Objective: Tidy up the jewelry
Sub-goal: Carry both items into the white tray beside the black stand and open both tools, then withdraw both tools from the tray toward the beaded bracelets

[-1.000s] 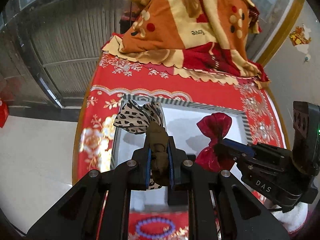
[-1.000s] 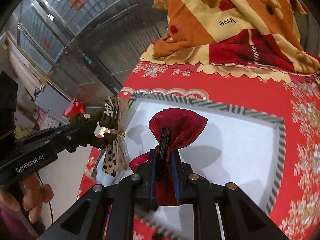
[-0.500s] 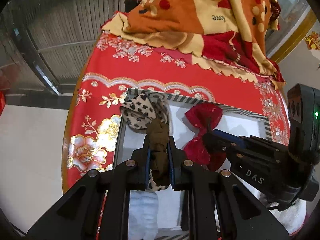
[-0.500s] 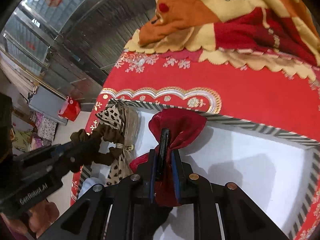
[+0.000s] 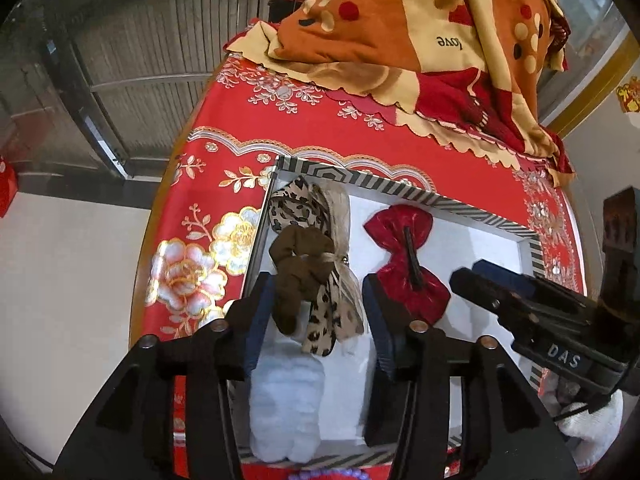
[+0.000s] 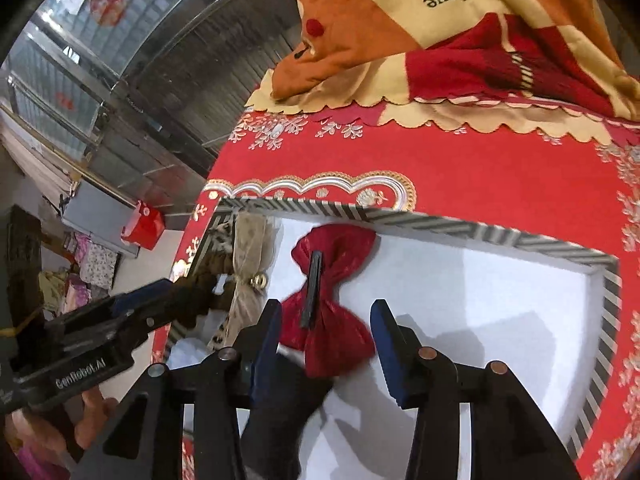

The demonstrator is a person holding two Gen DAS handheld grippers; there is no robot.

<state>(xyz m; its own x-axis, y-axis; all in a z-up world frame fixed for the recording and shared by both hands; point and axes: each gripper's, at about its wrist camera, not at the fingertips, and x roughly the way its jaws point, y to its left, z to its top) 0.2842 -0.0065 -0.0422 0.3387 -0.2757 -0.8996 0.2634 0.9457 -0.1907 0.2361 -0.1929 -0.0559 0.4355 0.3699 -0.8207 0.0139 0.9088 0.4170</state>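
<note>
Left wrist view showed the left hand-held gripper (image 5: 318, 312) spread wide, empty, the leopard scrunchie (image 5: 316, 264) lying lengthwise between its fingers in the tray (image 5: 400, 190). Right wrist view showed the right hand-held gripper (image 6: 326, 340) equally open, the red bow (image 6: 332, 300) directly ahead.

Red bow (image 5: 404, 264), centre of frame: shiny, crinkled cloth w/ a matt black clip. Leopard-print hair tie (image 5: 316, 264), left of it: soft matt cloth w/ sheer beige gauze & brown scrunched fabric. Tray (image 5: 400, 194): matt white inside, striped paper-like rim. Tabletop (image 5: 352, 140): glossy red cover, metallic gold & silver print. Blanket (image 5: 420, 32), upper right: plush, matt. Fingers (image 5: 260, 312), lower frame: matt black plastic, blue rubbery pads, metal screws.
</note>
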